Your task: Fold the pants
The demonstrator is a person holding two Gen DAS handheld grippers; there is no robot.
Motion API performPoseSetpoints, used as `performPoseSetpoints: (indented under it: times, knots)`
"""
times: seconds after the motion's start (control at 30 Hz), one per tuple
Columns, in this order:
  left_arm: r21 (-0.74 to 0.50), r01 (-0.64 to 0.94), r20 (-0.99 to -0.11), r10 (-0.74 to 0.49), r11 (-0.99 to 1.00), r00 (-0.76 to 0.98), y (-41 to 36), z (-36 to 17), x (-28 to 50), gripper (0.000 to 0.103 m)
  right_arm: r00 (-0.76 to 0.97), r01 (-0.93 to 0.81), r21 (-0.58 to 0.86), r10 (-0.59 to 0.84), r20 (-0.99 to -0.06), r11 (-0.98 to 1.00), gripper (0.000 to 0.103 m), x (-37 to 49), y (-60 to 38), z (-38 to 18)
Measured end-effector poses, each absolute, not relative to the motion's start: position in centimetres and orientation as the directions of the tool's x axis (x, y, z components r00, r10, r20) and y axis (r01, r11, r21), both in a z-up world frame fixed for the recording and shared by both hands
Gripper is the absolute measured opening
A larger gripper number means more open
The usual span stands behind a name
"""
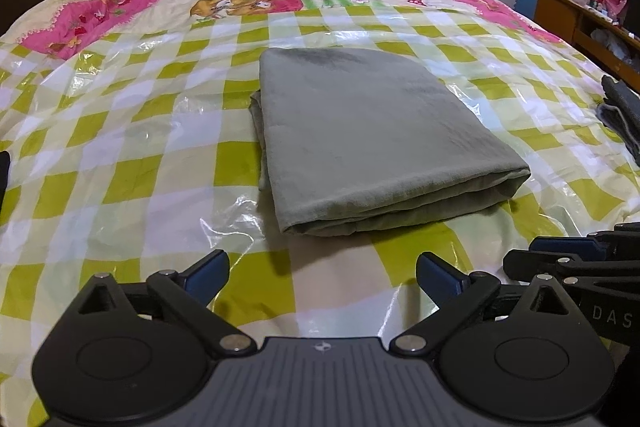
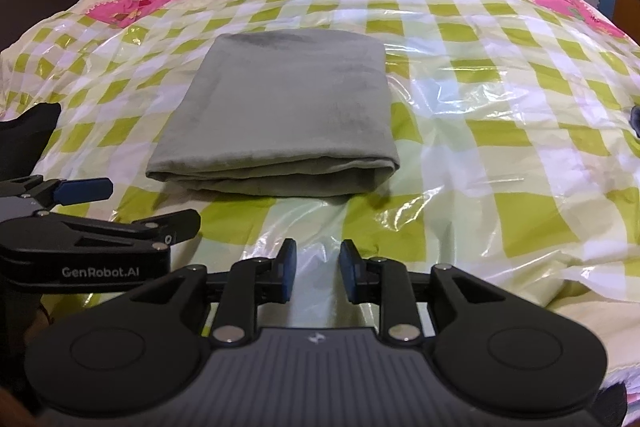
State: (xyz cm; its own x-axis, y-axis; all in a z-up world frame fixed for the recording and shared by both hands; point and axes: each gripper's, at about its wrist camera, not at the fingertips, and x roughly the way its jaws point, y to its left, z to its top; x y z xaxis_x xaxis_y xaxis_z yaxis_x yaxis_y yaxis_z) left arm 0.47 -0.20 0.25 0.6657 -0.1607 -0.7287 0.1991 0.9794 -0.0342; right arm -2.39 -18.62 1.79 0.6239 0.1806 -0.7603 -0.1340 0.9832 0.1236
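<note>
On bed (image 1: 120, 155), mid-cover: pants (image 1: 372, 135) folded into neat rectangle, nothing left but maybe tidying. Left tool (image 1: 323, 273) spread wide, right tool (image 2: 318, 269) partly apart, both empty, short of pants.

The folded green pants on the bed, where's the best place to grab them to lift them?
Probably the thick rolled fold edge of the pants facing the grippers. Come in low from the near side; there the layers stack, so the open right gripper could pinch them together.
</note>
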Motion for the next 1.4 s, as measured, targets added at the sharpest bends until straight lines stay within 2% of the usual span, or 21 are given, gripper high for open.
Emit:
performPoseSetpoints:
  times: [1.4]
  knots:
    - [-0.032, 0.201, -0.732, -0.160, 0.979, 0.662, -0.07, 0.06, 0.19, 0.103, 0.612, -0.124, 0.138, 0.185, -0.769, 0.983, 0.042, -2.55, -18.45, 1.33]
